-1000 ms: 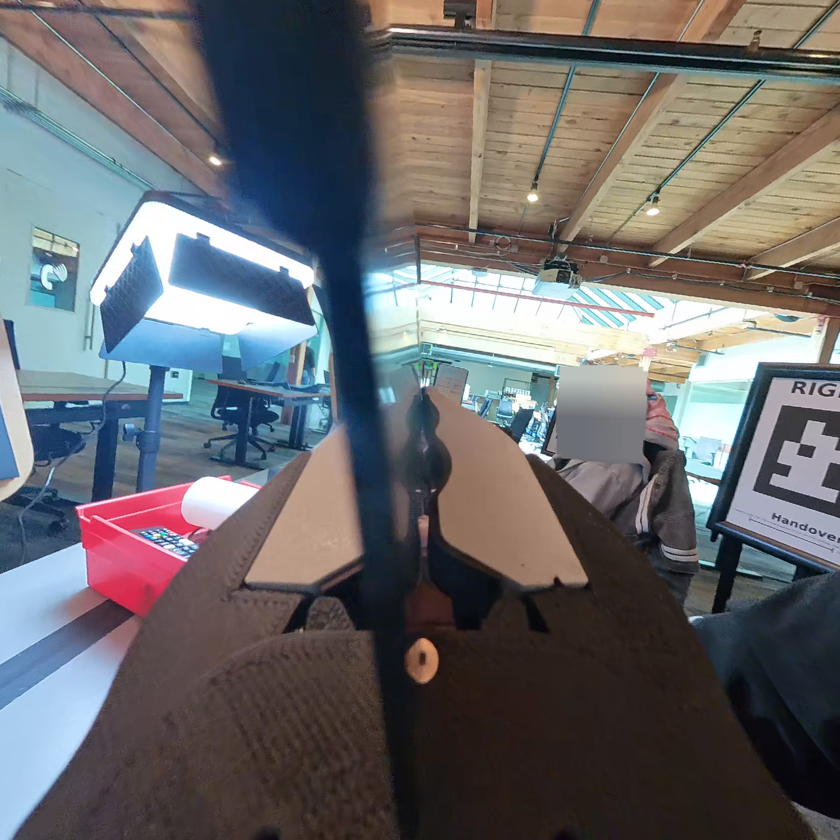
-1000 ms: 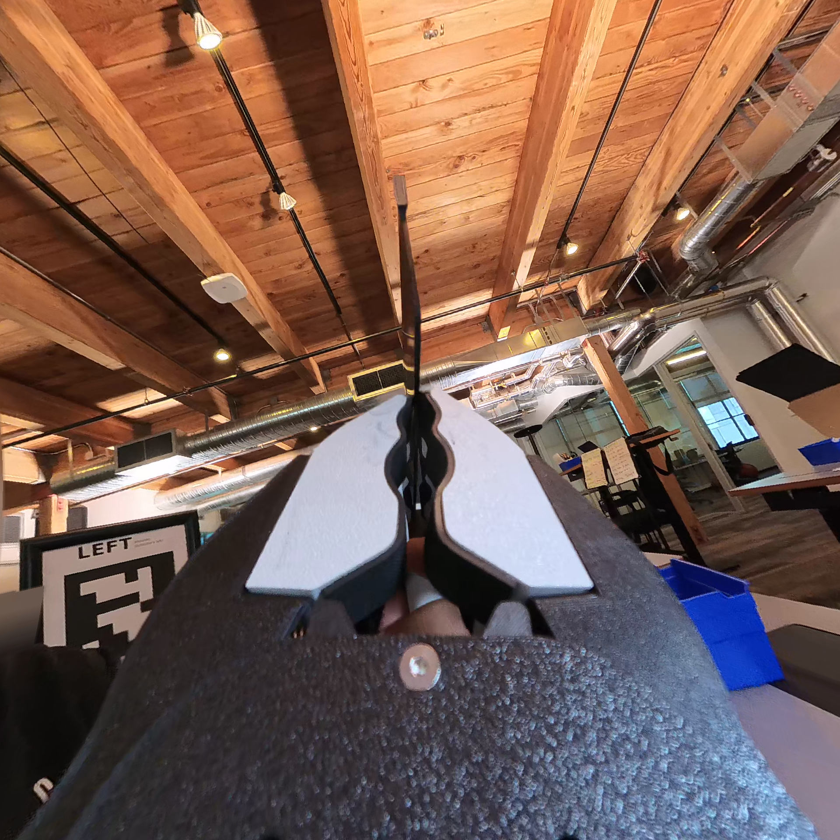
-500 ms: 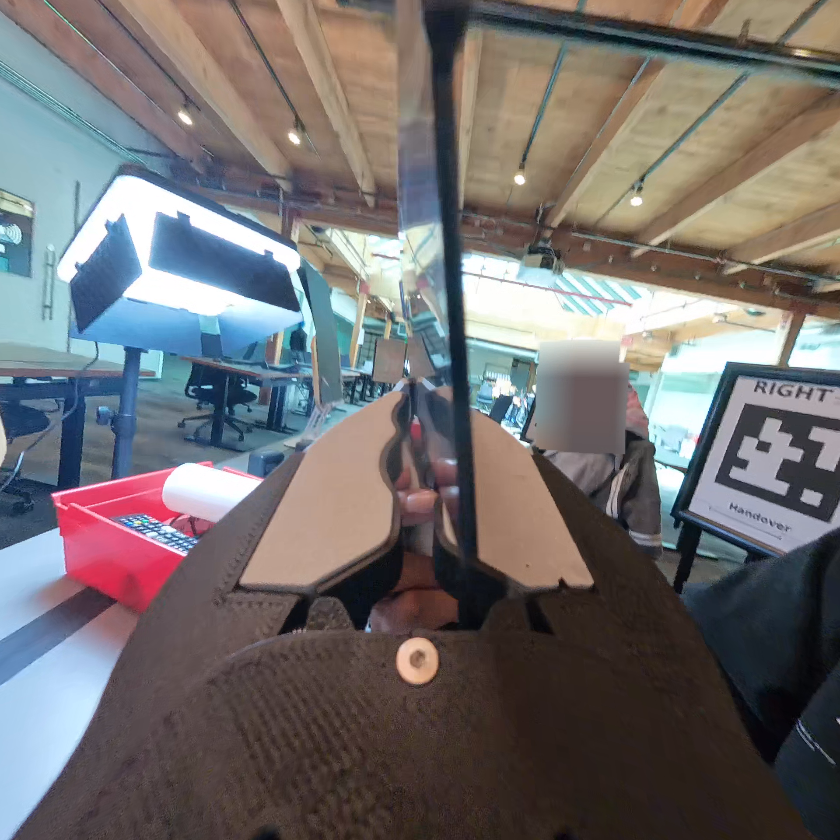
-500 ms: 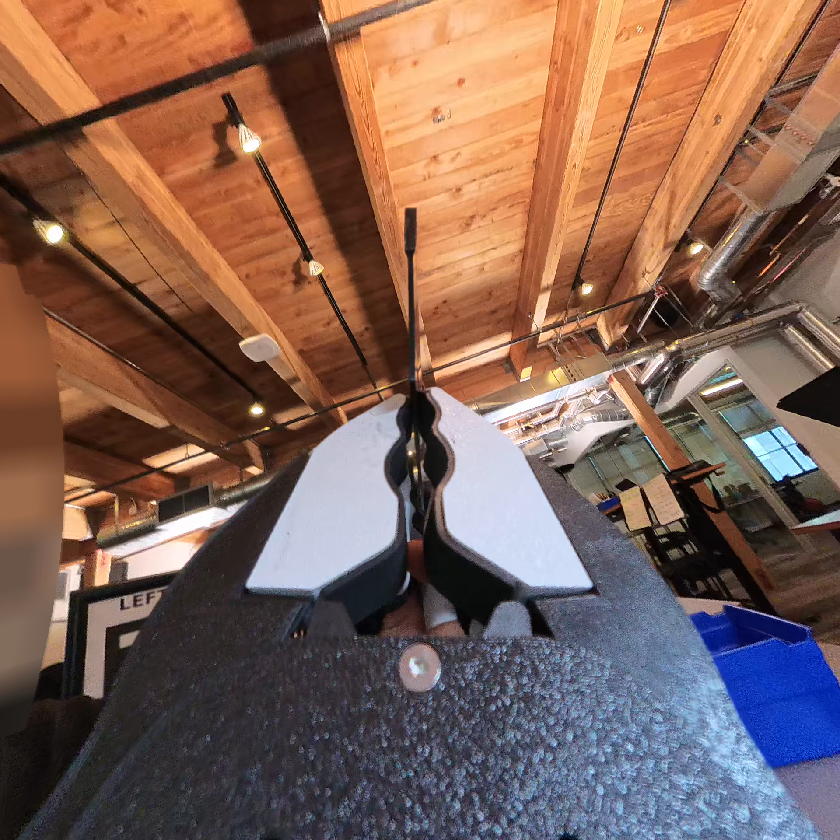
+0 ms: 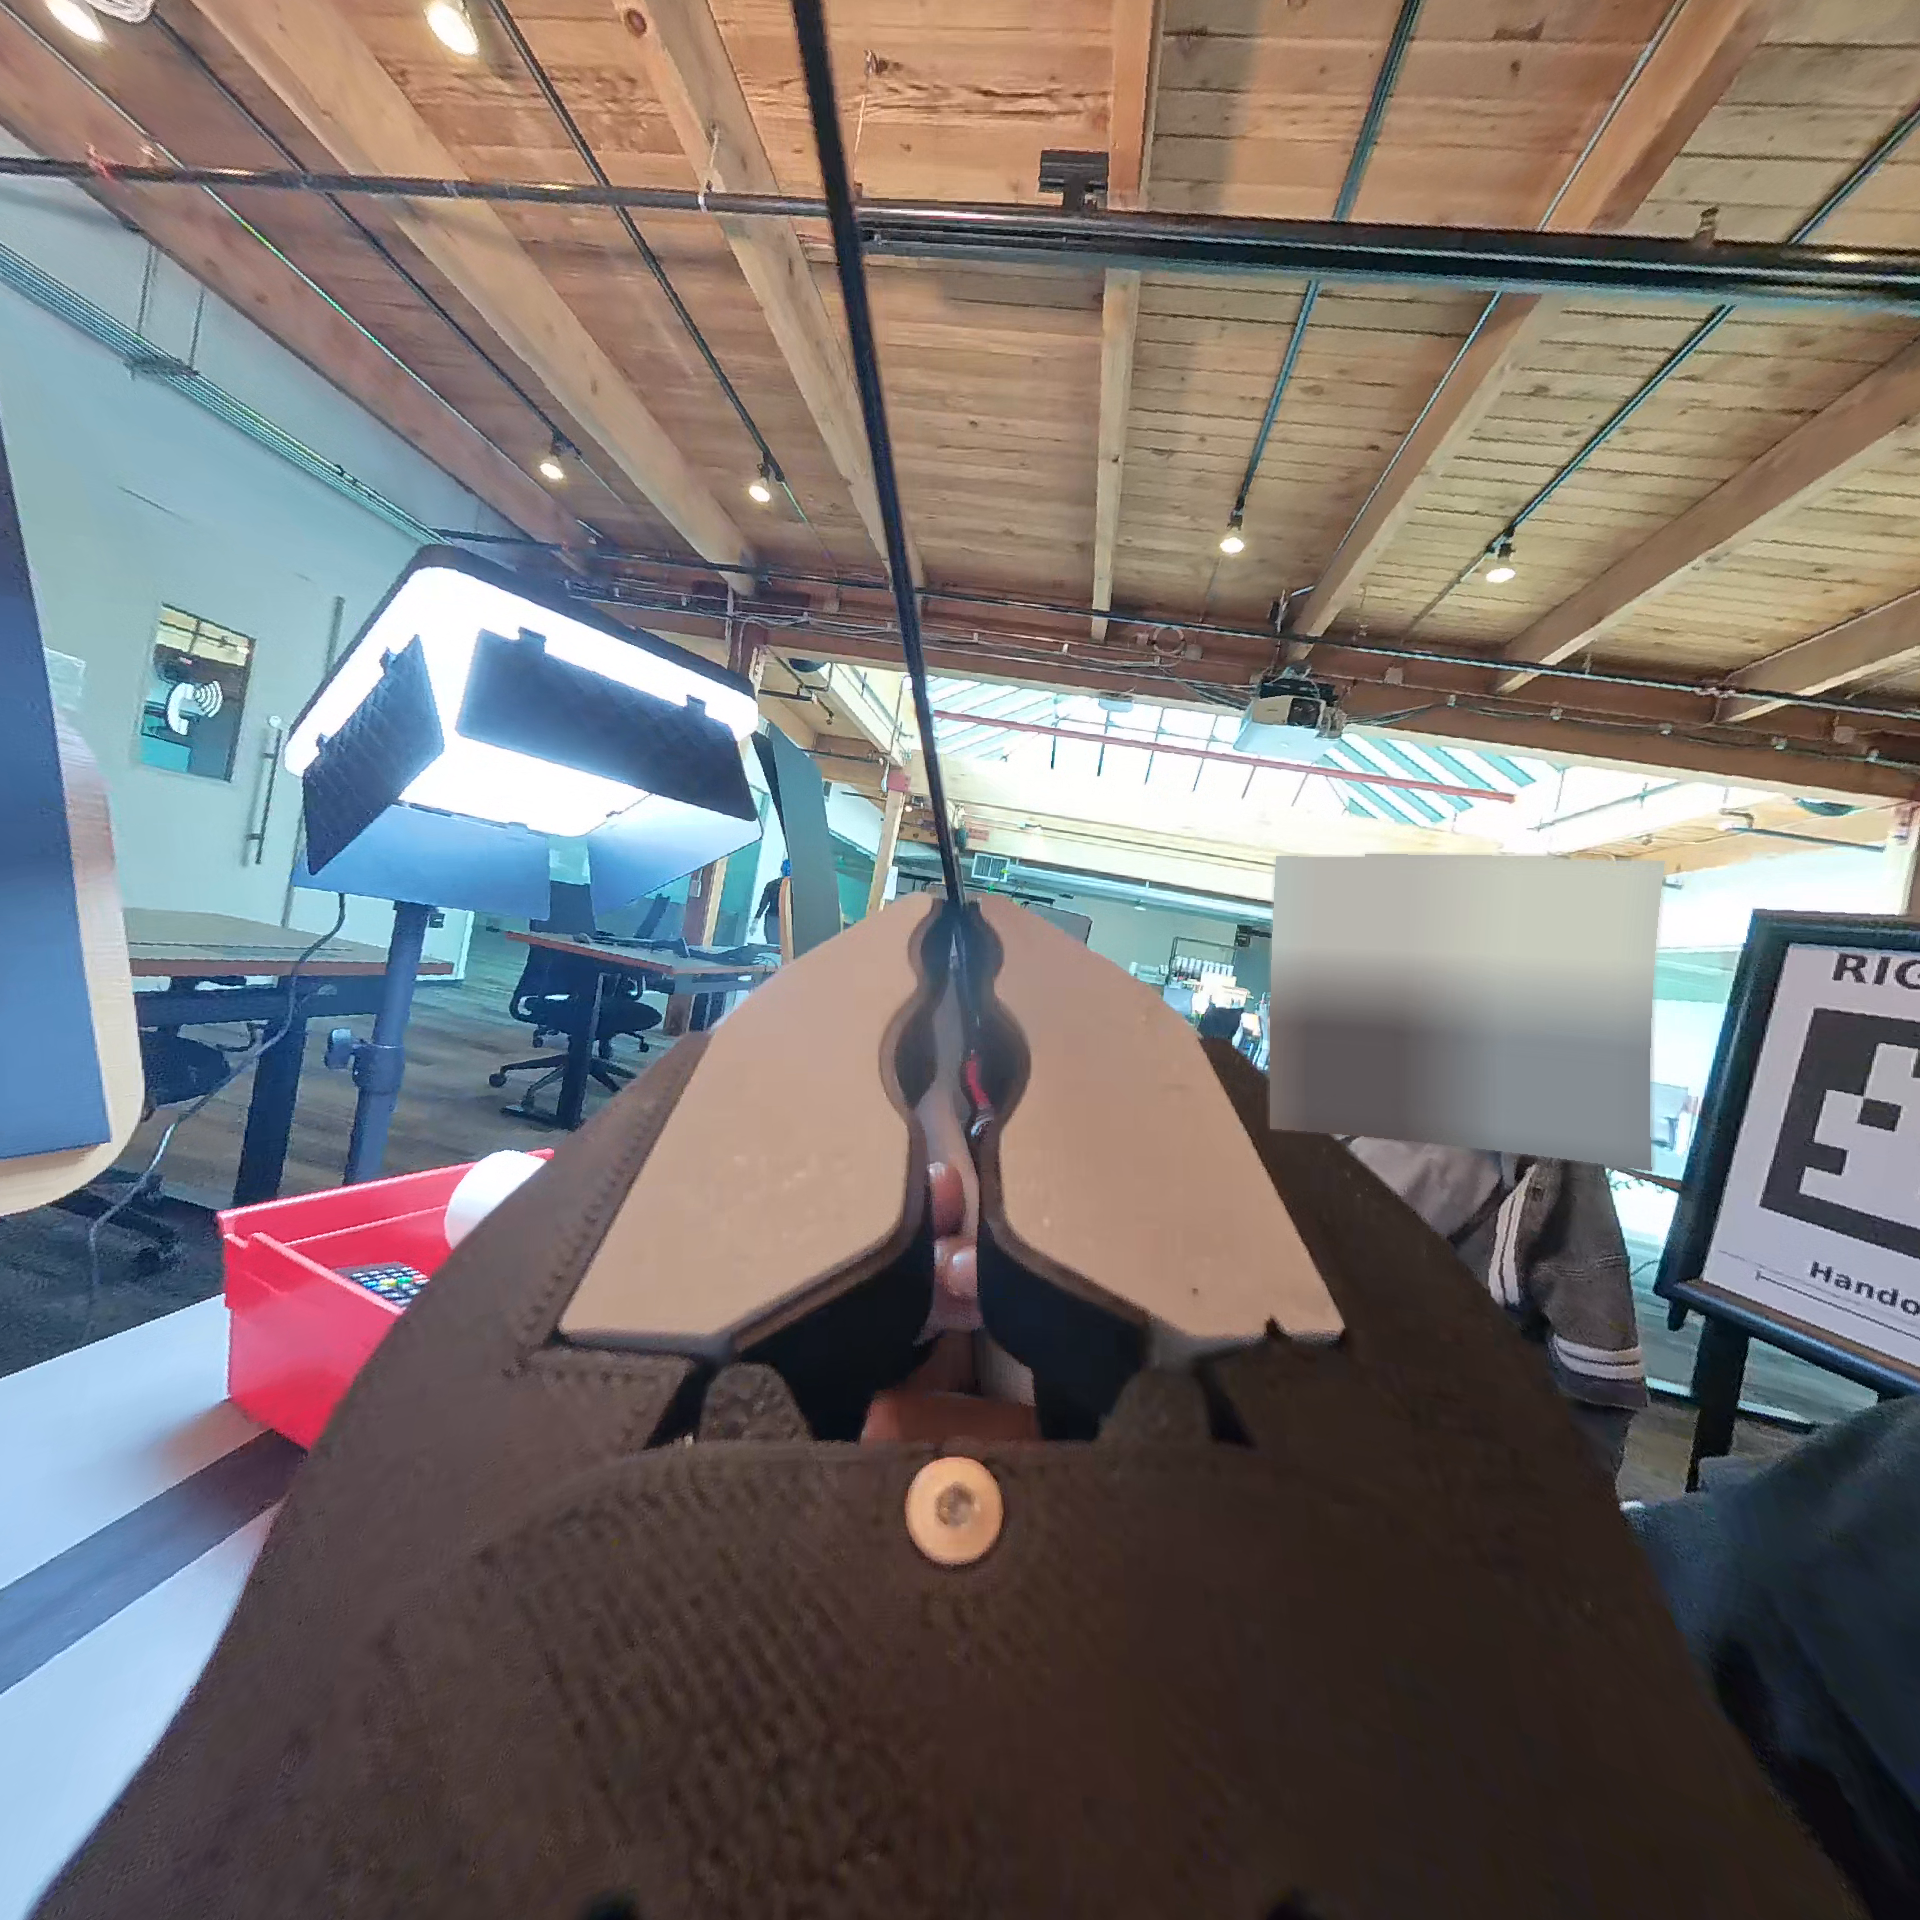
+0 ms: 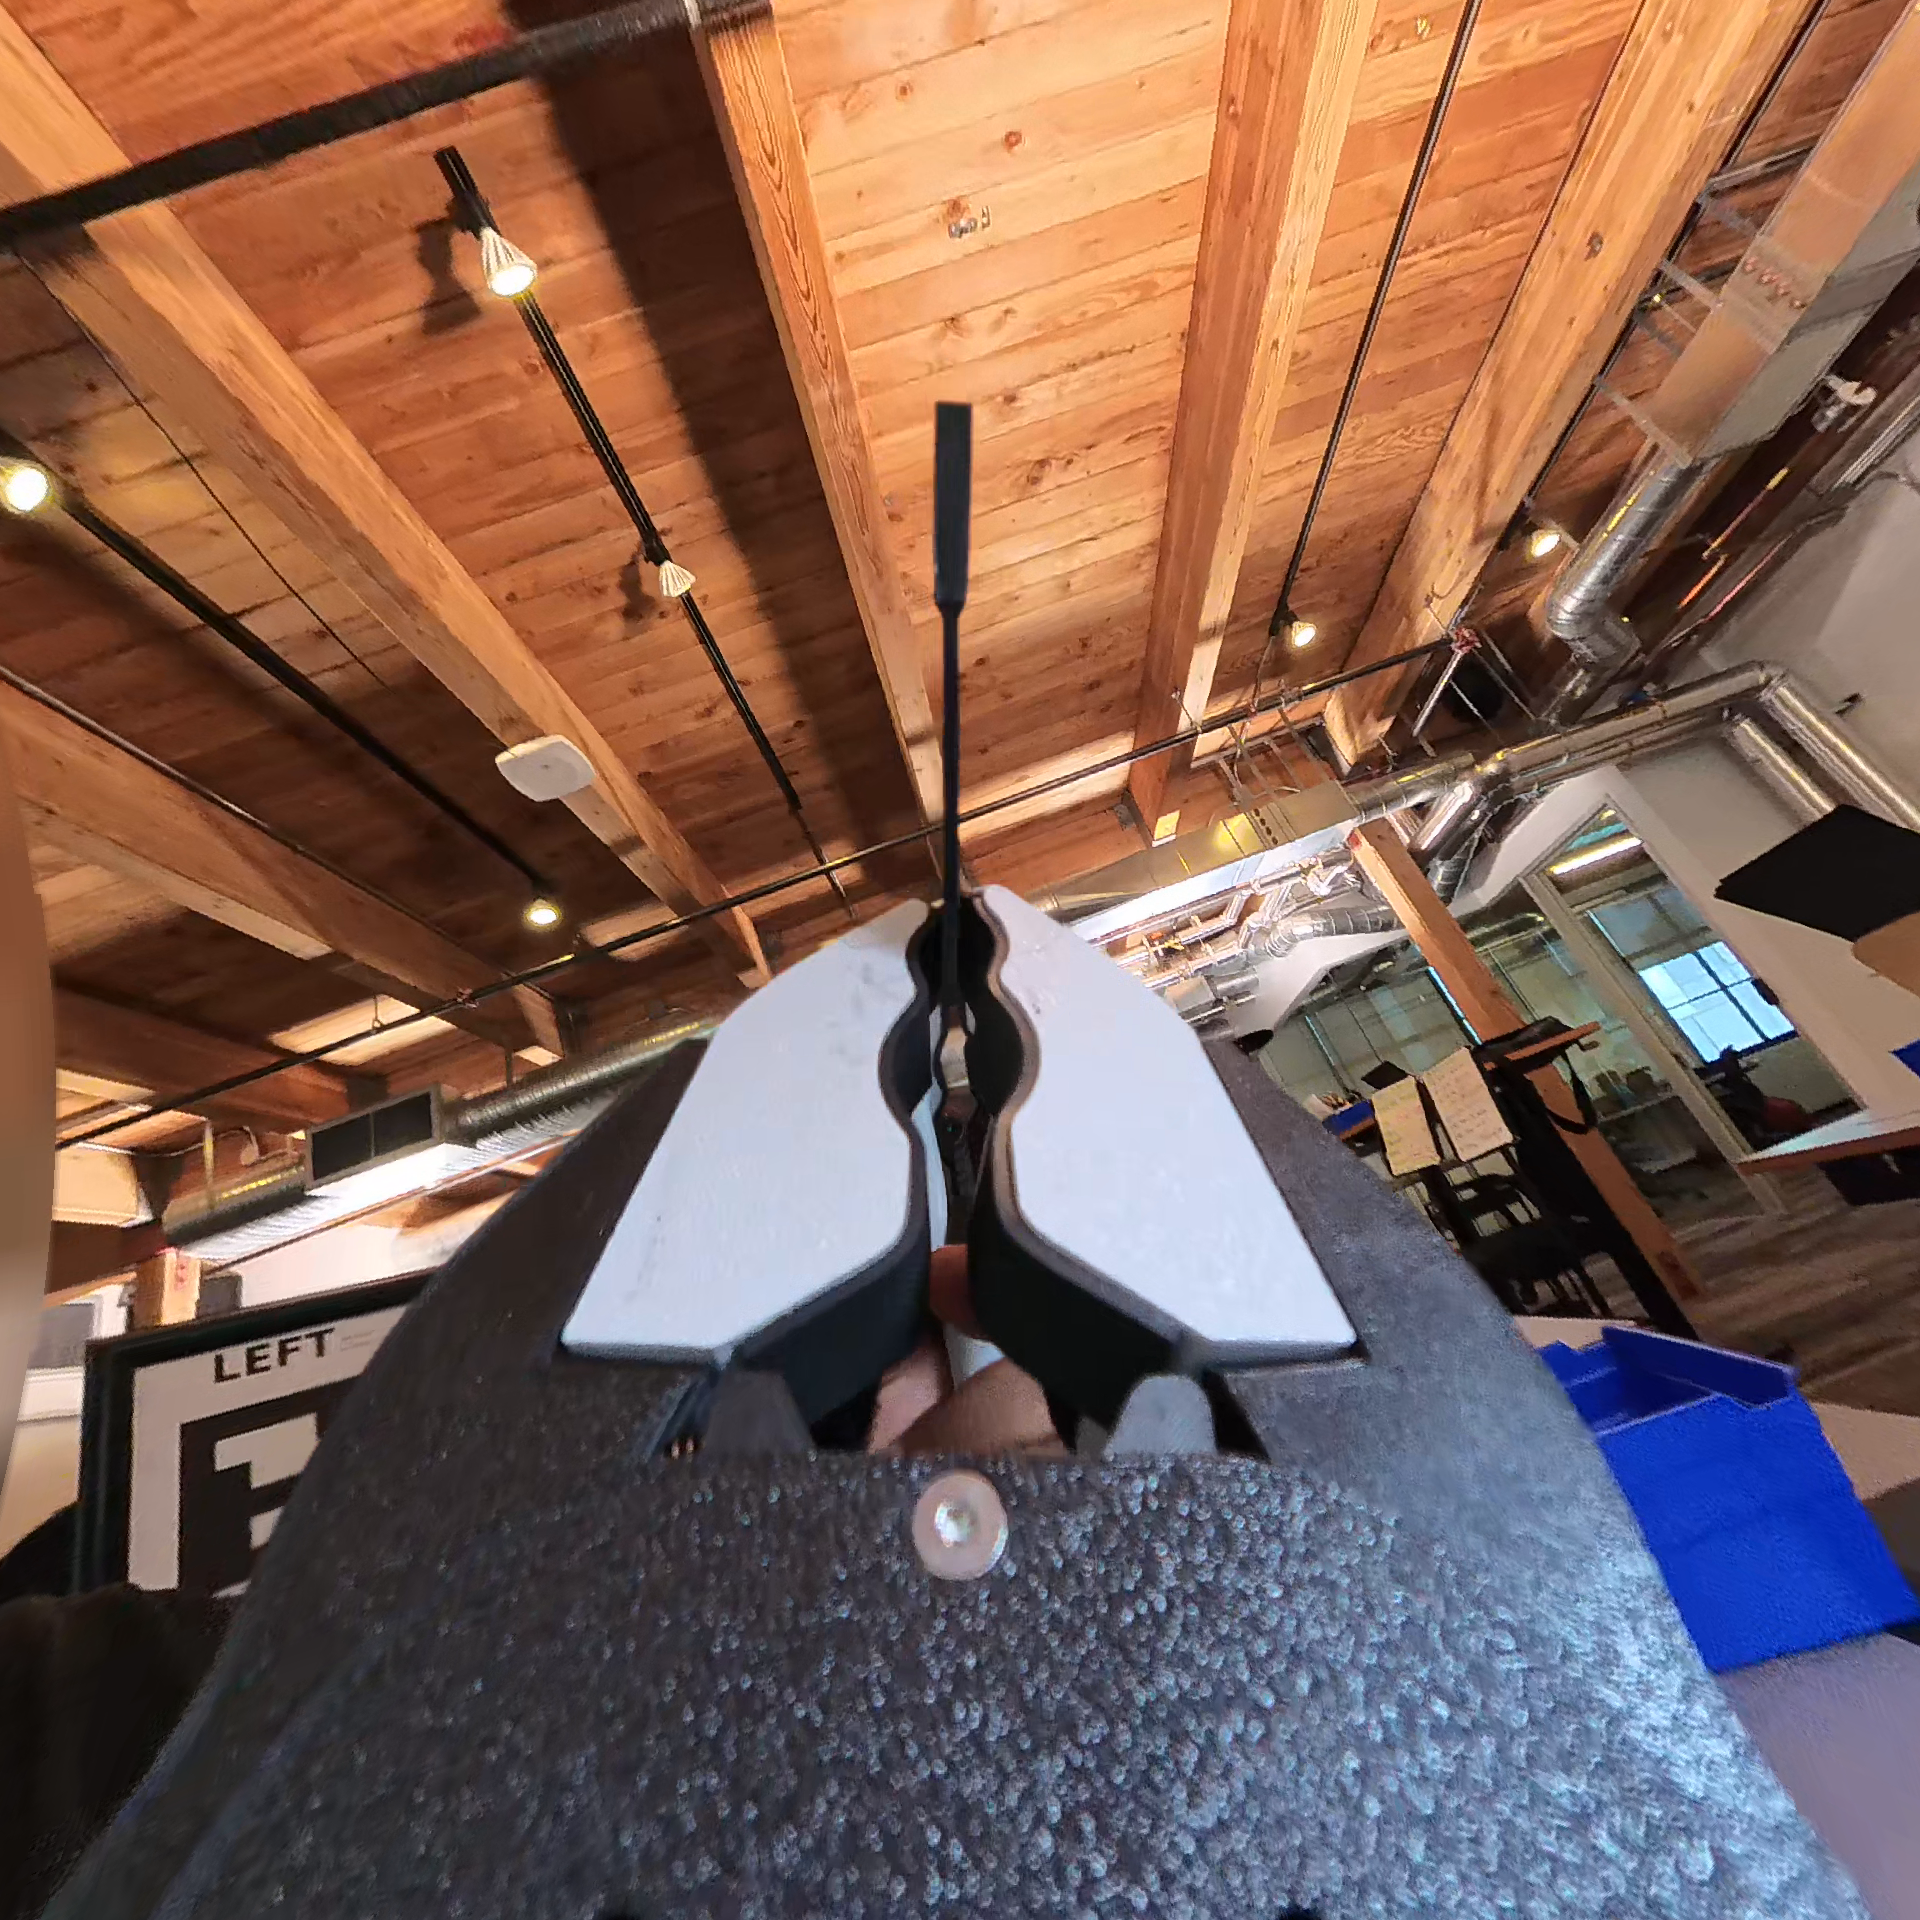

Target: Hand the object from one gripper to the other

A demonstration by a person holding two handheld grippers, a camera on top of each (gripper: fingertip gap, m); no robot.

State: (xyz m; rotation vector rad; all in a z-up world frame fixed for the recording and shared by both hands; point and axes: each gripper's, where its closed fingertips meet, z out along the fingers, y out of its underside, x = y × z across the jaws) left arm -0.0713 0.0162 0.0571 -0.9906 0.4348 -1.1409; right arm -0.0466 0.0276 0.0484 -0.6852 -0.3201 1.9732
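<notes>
- Left gripper (image 5: pixel 954 914): matt dark brown body with a ribbed, printed-looking plastic texture; smooth flat tan finger pads (image 5: pixel 769 1132).
- Right gripper (image 6: pixel 954 902): matt black body with a coarse pebbled finish; smooth pale grey finger pads (image 6: pixel 790 1143).
- Thin black object (image 6: pixel 952 644): matt, smooth.
- Red plastic bin (image 5: pixel 301 1320): smooth, slightly glossy.
- Blue plastic bin (image 6: pixel 1745 1496): smooth.
- Wooden plank ceiling (image 6: pixel 1039 312): bare, knotted grain.

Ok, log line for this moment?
phase: mid-handover | left gripper: shut on thin black rod | right gripper: shut on thin black rod
</notes>
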